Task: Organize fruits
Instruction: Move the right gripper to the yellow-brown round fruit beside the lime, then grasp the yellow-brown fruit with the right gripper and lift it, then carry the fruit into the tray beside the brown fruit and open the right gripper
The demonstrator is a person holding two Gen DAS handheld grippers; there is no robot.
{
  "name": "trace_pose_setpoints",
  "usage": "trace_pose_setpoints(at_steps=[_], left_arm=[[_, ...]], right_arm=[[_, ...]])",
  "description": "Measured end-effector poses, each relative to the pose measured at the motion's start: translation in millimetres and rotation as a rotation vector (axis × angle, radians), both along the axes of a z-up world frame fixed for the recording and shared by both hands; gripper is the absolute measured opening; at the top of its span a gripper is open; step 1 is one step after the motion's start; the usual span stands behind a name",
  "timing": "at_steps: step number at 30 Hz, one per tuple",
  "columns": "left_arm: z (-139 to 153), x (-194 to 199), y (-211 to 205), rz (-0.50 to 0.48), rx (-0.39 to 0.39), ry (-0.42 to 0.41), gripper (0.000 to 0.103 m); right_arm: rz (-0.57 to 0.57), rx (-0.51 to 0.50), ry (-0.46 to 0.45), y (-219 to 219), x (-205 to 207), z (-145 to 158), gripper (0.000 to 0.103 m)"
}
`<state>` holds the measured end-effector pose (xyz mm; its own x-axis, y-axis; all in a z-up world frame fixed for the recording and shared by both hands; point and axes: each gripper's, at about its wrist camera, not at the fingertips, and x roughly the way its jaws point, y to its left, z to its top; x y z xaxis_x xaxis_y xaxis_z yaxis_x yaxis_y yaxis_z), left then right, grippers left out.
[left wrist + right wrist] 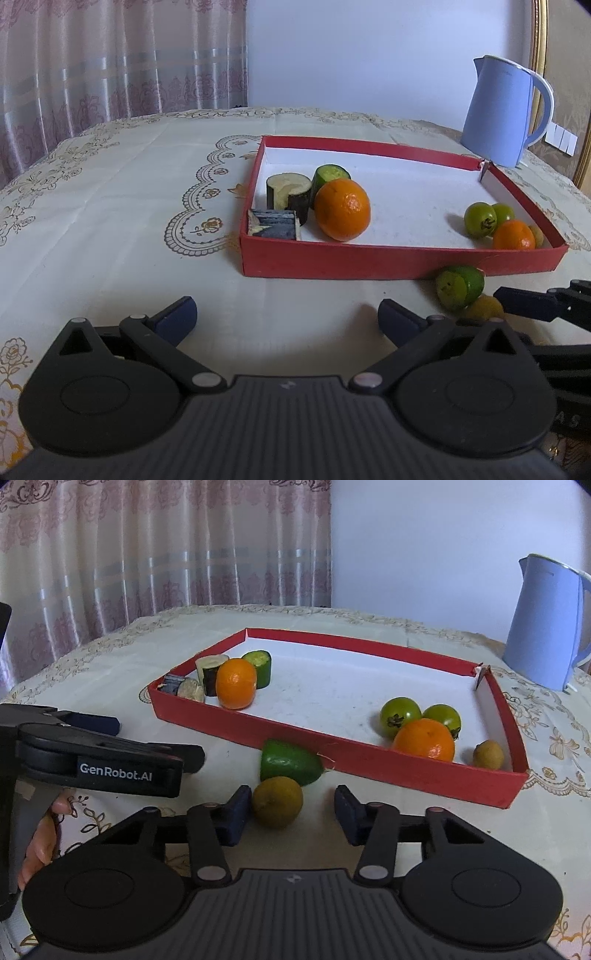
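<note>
While right gripper [291,806] stands spread, small round yellow-brown fruit [277,802] sits between its fingers, touching left one, on cloth-covered worktop [369,819]. Green cut fruit piece [290,762] just beyond, against shallow red cardboard tray [406,771]. Left gripper [287,316] spread wide, nothing between fingers.

My left wrist camera sits low over the table [110,192], facing the red tray [369,258] from its near side. My right wrist camera looks from further right, closer to the tray [406,771]. Both share the tray, the blue kettle [498,110] and the curtain [147,554].
</note>
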<state>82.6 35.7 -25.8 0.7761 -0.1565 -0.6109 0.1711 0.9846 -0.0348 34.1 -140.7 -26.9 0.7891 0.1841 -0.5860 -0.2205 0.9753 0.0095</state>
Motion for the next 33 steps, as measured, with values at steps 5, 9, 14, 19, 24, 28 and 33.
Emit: trace_pose_setpoints(at_steps=[5,9,14,19,24,28,33], left_arm=[[-0.4,-0.1,0.5,0.000,0.004,0.000,0.103],[-0.3,-0.2,0.4,0.000,0.004,0.000,0.103],[-0.3,-0.1,0.3,0.000,0.004,0.000,0.103],[-0.3,-0.1,0.3,0.000,0.004,0.000,0.103],[-0.3,-0.2,0.4,0.000,0.004,0.000,0.103],[-0.4,-0.1,0.3,0.000,0.004,0.000,0.103],[-0.4,-0.1,0.7,0.000,0.005,0.000,0.103]], right_arm=[[-0.014,0.010,-0.011,-3.5,-5.4,-0.3,0.028],[-0.055,0.047,-0.009,-12.6,-5.5,-0.1,0.028],[-0.088,0.022,-0.045,-19.3,-16.0,2.7,0.028],[-0.124,-0.001,-0.077,-32.4,-22.2,9.8,0.028],[-0.176,-0.012,-0.126,-48.8,-19.3,22.7,0.028],[-0.228,-0.014,-0.151,-63.5,-8.3,30.3,0.028],[-0.288,-0.030,-0.155,-80.2,17.8,34.5,0.028]])
